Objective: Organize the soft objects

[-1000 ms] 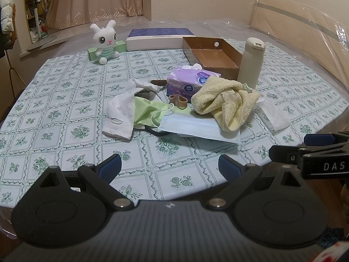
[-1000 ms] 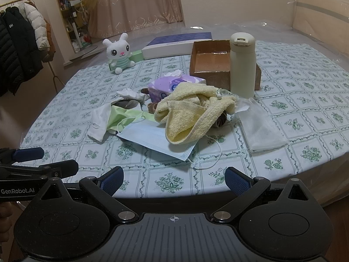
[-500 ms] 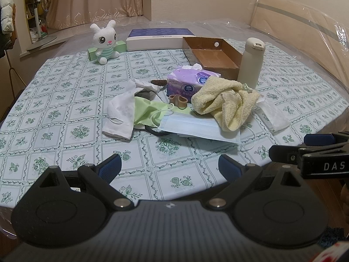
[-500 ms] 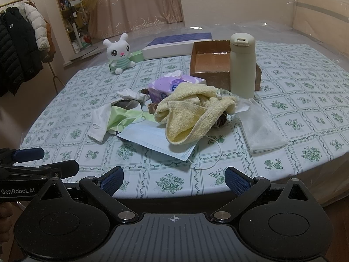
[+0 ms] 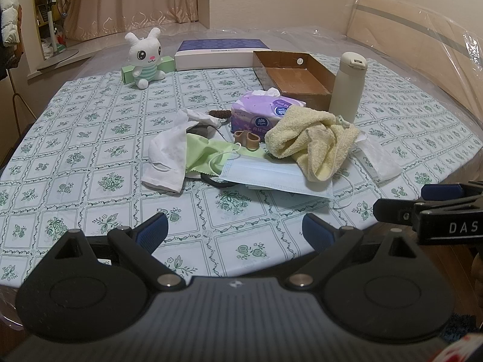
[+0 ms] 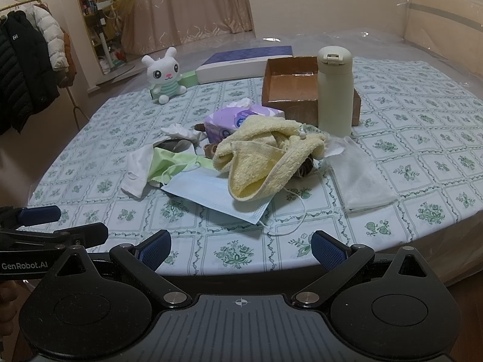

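A heap of soft things lies mid-table: a yellow towel (image 5: 314, 138) (image 6: 265, 157), a blue face mask (image 5: 277, 175) (image 6: 217, 193), a green cloth (image 5: 205, 154) (image 6: 172, 160), a white cloth (image 5: 169, 160) (image 6: 135, 172), a white gauze pad (image 5: 380, 157) (image 6: 362, 178) and a purple tissue pack (image 5: 265, 114) (image 6: 232, 117). A plush bunny (image 5: 143, 57) (image 6: 164, 74) sits at the far left. My left gripper (image 5: 234, 232) and right gripper (image 6: 240, 247) are both open and empty, at the table's near edge.
An open cardboard box (image 5: 292, 78) (image 6: 289, 90) and a cream bottle (image 5: 348, 87) (image 6: 335, 90) stand behind the heap. A flat purple-and-white box (image 5: 217, 51) and a small green box (image 5: 166, 63) lie at the back. Coats (image 6: 27, 69) hang at the left.
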The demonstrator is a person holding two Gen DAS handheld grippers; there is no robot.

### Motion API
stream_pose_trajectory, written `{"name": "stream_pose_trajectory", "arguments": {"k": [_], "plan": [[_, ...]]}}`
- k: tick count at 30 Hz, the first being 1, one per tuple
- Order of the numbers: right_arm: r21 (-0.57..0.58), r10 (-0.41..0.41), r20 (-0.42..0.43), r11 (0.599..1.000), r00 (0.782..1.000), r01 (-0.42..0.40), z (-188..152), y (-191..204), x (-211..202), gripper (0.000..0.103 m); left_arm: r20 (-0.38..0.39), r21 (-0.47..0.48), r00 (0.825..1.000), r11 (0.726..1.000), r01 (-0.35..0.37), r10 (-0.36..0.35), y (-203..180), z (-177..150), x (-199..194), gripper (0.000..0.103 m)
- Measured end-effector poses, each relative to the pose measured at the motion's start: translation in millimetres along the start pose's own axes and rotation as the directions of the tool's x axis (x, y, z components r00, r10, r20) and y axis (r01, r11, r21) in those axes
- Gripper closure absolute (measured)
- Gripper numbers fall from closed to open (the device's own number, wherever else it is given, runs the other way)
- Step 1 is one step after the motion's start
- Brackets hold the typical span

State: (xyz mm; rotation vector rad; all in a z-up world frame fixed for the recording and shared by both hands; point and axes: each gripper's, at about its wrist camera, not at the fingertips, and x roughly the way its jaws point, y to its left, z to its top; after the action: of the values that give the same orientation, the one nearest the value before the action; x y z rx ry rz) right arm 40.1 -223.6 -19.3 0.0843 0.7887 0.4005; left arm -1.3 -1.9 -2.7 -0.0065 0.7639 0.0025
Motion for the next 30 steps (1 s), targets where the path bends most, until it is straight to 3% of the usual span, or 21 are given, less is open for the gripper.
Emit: {"name": "stream_pose_trajectory", "arguments": {"k": [11, 22, 30], "plan": [[0.01, 0.001, 0.015, 1.0, 1.0, -0.001, 1, -6, 5, 0.004, -0.005, -0.001, 1.0, 1.0, -0.001, 0.001, 2, 0, 6, 0.008], [0.045, -0.067, 0.149, 0.997, 0.986, 0.061, 26, -58, 15, 0.004, -0.01, -0.022, 0.998, 0.998, -0.058, 0.057, 25, 14, 28, 0.01], [0.053, -0.089, 0.176, 0.995, 0.98, 0.08, 34, -101, 41, 0.004, -0.021, -0.015, 0.996, 0.996, -0.093, 0.092, 41, 22, 55, 0.015]]}}
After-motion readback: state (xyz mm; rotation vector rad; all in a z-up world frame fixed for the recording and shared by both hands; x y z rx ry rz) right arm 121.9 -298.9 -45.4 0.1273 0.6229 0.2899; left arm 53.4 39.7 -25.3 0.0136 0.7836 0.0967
